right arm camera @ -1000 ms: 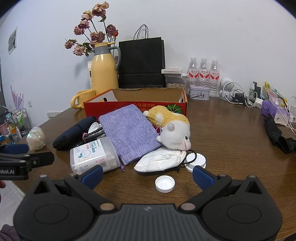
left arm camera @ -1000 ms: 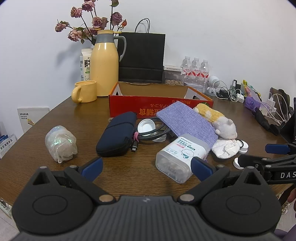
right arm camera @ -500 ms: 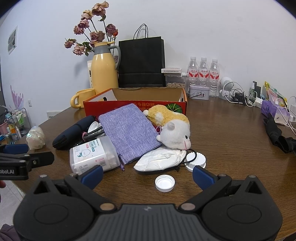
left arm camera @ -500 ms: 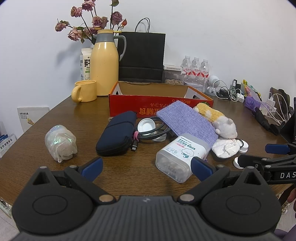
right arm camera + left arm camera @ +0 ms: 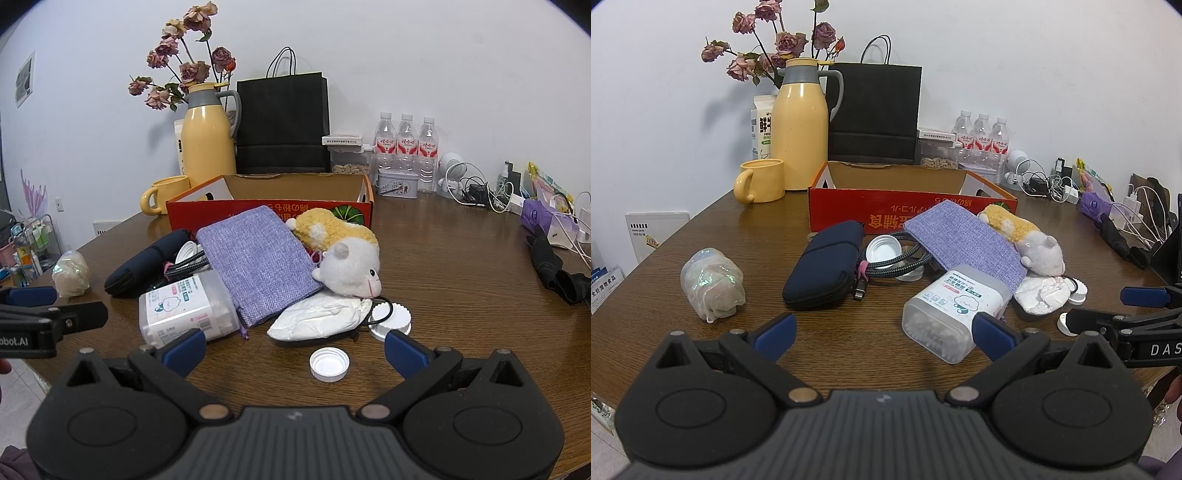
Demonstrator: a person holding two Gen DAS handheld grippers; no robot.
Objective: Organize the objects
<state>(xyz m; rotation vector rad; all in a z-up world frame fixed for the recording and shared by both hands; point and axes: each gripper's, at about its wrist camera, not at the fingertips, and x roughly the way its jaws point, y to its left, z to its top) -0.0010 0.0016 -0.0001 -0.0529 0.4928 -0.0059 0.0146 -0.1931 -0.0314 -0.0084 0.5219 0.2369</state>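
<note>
An open red cardboard box (image 5: 908,214) (image 5: 269,210) stands mid-table. In front of it lie a navy zip pouch (image 5: 823,269), a coiled cable (image 5: 894,262), a purple cloth bag (image 5: 964,243) (image 5: 255,258), a plush hamster (image 5: 343,254), a clear swab box (image 5: 955,310) (image 5: 188,310), a white crumpled packet (image 5: 321,317) and white caps (image 5: 329,363). A wrapped bundle (image 5: 711,284) sits apart at the left. My left gripper (image 5: 882,332) is open, short of the swab box. My right gripper (image 5: 293,345) is open, with one white cap between its tips on the table.
At the back stand a yellow thermos (image 5: 803,125), yellow mug (image 5: 761,181), black paper bag (image 5: 875,114), water bottles (image 5: 406,144) and a tin (image 5: 397,184). Chargers and cables (image 5: 480,188) and a black cloth (image 5: 554,269) crowd the right side. The table edge is close below both grippers.
</note>
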